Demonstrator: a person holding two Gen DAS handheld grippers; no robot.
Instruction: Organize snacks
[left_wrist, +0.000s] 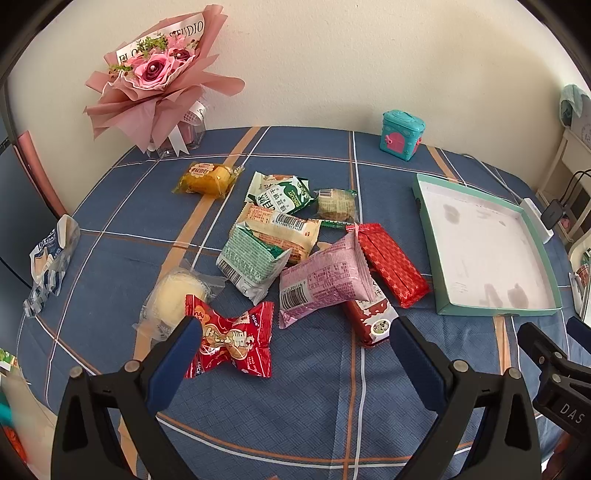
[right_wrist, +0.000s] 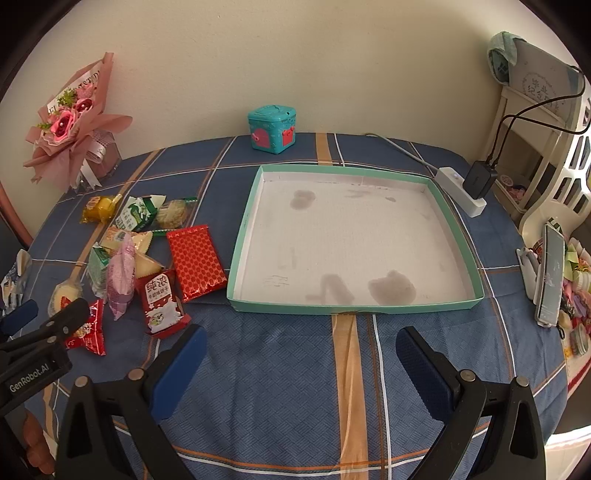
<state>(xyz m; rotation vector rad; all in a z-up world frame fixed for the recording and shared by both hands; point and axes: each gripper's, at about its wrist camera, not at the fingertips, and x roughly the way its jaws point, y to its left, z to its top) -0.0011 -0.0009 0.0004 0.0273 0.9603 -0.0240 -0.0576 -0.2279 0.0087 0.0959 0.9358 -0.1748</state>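
Observation:
Several snack packets lie in a loose heap on the blue plaid tablecloth: a red twist-wrapped candy pack (left_wrist: 231, 341), a pink packet (left_wrist: 323, 280), a red patterned bar (left_wrist: 393, 264), a green-white packet (left_wrist: 251, 260) and a yellow cake (left_wrist: 207, 179). A shallow teal tray (right_wrist: 463, 236) with a white, stained floor sits right of the heap, with nothing in it. My left gripper (left_wrist: 295, 354) hovers open just in front of the heap, its left finger over the candy pack. My right gripper (right_wrist: 301, 365) hovers open before the tray's near wall, holding nothing.
A pink bouquet (left_wrist: 155, 74) and a teal toy box (right_wrist: 273, 127) stand at the back by the wall. A crumpled clear wrapper (left_wrist: 50, 258) lies at the left edge. A power strip with charger (right_wrist: 465, 184), a phone (right_wrist: 550, 273) and clutter crowd the right side.

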